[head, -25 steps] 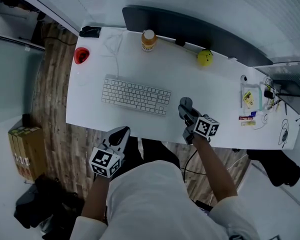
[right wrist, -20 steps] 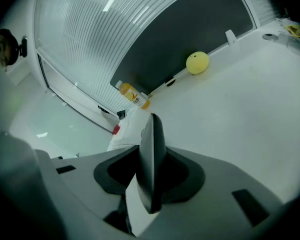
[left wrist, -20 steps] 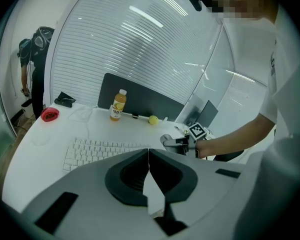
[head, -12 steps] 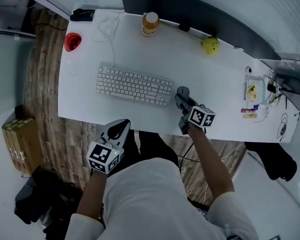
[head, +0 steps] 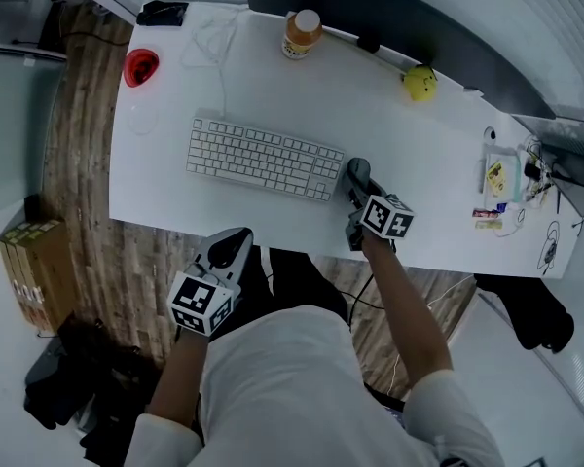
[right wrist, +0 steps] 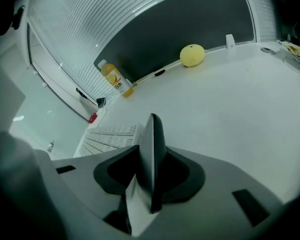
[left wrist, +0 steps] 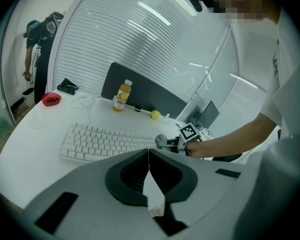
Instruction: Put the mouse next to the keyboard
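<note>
A white keyboard [head: 263,159] lies on the white desk [head: 438,212]. My right gripper [head: 357,187] is shut on a dark grey mouse [head: 357,170], which sits low over the desk just off the keyboard's right end. In the right gripper view the mouse [right wrist: 154,134] stands edge-on between the jaws, with the keyboard [right wrist: 110,136] just to its left. My left gripper [head: 236,241] hangs shut and empty in front of the desk's near edge. In its own view the left gripper [left wrist: 148,152] faces the keyboard [left wrist: 105,141] and the held mouse [left wrist: 161,140].
An orange juice bottle [head: 300,33], a yellow ball [head: 419,83] and a dark panel [head: 389,17] line the desk's back edge. A red object [head: 141,67] and a loose white cable sit at the left end, small clutter [head: 496,178] at the right. A cardboard box [head: 34,270] stands on the floor.
My right gripper has lowered the mouse and brought it closer to the keyboard's right end. The left gripper has sunk slightly and stays shut.
</note>
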